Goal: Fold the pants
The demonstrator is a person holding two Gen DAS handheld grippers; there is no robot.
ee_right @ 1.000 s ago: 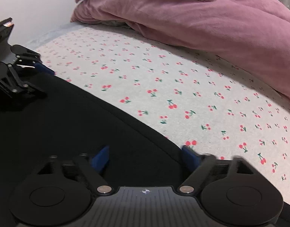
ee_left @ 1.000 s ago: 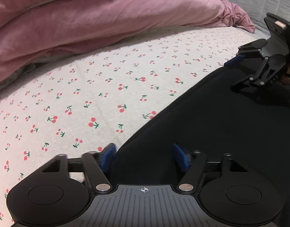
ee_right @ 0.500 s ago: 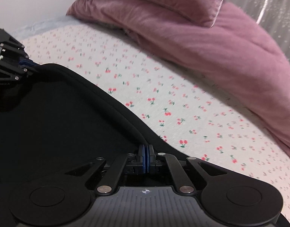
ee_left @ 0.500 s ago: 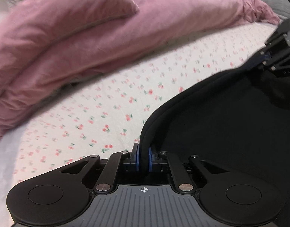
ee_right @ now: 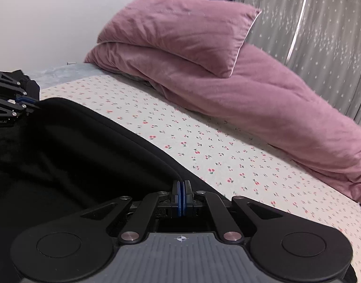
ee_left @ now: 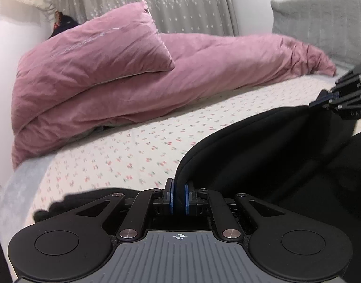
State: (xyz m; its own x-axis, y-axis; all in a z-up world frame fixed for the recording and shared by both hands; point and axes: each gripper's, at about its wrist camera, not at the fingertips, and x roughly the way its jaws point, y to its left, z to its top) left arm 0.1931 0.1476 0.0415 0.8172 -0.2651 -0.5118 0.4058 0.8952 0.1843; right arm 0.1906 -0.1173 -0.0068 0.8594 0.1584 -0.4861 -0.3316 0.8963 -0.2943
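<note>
bed: cherry-print sheet [ee_right: 204,146] is carrying everything; pink duvet [ee_left: 204,75] and pink pillow [ee_right: 180,33] are sitting at the far side, grey curtain [ee_left: 180,4] hanging behind.
pants: black pants [ee_left: 263,155] are hanging lifted between the two grippers, top edge stretched as a curved band from one to the other, the rest sagging toward the near side; lower end is out of view.
step (judgement): this is looking like the carry-over of a fold, both corners raised.
how to do it well: keeping both hands level and evenly spaced so the edge is staying taut, not twisted; travelling together toward the far part of the sheet, stopping short of the duvet; laying down edge-on-edge before releasing.
risk (judgement): thin fabric could be slipping out of either pinch if the span is getting pulled too hard.
left gripper [ee_left: 178,198]: jaws are pinching nearly together, a fold of the pants edge running up from between the blue pads.
right gripper [ee_right: 181,198]: jaws are pressing fully together, pants edge is meeting the tips; fabric looks caught there.
relative position: pants are lying right of the left jaws, left of the right jaws.
</note>
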